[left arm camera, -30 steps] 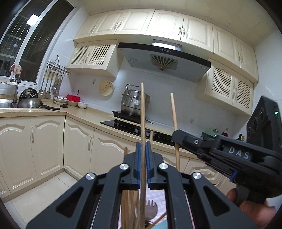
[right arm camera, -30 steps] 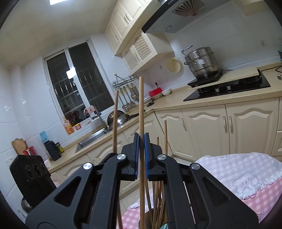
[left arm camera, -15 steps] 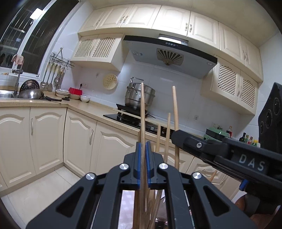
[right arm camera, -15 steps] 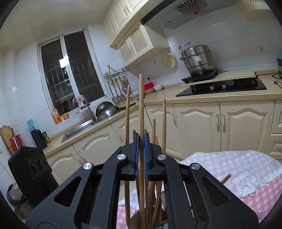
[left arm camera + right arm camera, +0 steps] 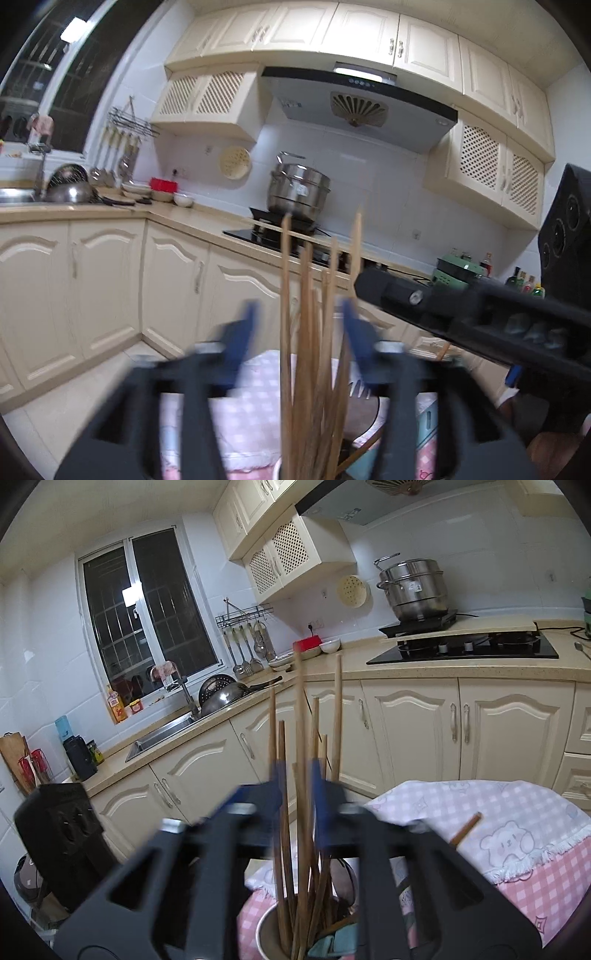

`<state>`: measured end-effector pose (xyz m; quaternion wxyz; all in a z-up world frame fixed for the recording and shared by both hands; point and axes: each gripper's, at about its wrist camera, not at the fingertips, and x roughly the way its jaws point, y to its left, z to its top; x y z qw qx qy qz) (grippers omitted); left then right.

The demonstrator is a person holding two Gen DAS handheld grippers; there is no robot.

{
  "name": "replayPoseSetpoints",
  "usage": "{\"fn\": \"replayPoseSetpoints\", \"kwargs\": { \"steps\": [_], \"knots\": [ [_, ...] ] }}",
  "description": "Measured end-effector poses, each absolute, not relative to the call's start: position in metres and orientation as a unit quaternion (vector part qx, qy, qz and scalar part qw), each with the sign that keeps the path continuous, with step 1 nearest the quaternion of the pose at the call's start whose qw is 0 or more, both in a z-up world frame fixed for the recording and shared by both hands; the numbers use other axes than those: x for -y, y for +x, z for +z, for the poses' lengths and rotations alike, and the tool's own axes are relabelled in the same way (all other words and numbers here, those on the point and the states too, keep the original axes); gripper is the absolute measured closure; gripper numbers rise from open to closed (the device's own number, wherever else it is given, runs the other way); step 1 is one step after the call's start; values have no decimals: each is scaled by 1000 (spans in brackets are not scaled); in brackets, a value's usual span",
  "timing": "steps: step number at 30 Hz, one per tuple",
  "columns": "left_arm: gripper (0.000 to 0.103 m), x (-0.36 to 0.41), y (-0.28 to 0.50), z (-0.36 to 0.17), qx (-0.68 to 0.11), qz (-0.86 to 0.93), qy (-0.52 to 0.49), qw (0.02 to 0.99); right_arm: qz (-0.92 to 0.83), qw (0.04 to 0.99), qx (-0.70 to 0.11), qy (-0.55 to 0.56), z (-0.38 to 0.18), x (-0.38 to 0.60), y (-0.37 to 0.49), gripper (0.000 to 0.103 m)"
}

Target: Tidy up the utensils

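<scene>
Both claws, left claw and right claw, just sprang apart, releasing wooden chopsticks into steel cup, lower centre. Next I lift clear, fetch stray chopstick.

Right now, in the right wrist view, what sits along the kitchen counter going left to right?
Cutting board → dark kettle → sink → wok → red box → white bowl → steamer pot → gas hob.

Right gripper over chopstick cup.
Jaws have just been opening; blurred blue pads flank upright chopsticks without pressing. Cup stands on pink checked cloth.
</scene>
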<state>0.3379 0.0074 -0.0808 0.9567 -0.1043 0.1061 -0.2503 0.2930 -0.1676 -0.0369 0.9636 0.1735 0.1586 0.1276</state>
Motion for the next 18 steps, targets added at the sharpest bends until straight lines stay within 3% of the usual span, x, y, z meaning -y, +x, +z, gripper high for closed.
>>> {"fn": "replayPoseSetpoints", "kwargs": {
  "steps": [1,5,7,11,18],
  "knots": [
    [35,-10,333,-78,-103,-247,-103,958,127,965,-151,175,-35,169,288,23],
    [14,-16,313,-62,-97,-229,-88,965,130,967,-138,170,-23,175,272,22],
    [9,-16,303,-55,-96,-220,-79,967,127,967,-133,174,-17,182,263,15],
    [5,-11,279,-39,-103,-191,-48,975,119,968,-133,175,-8,195,249,6],
    [5,2,236,-24,-136,-114,6,984,102,966,-176,159,-6,215,223,6]
  ]
}}
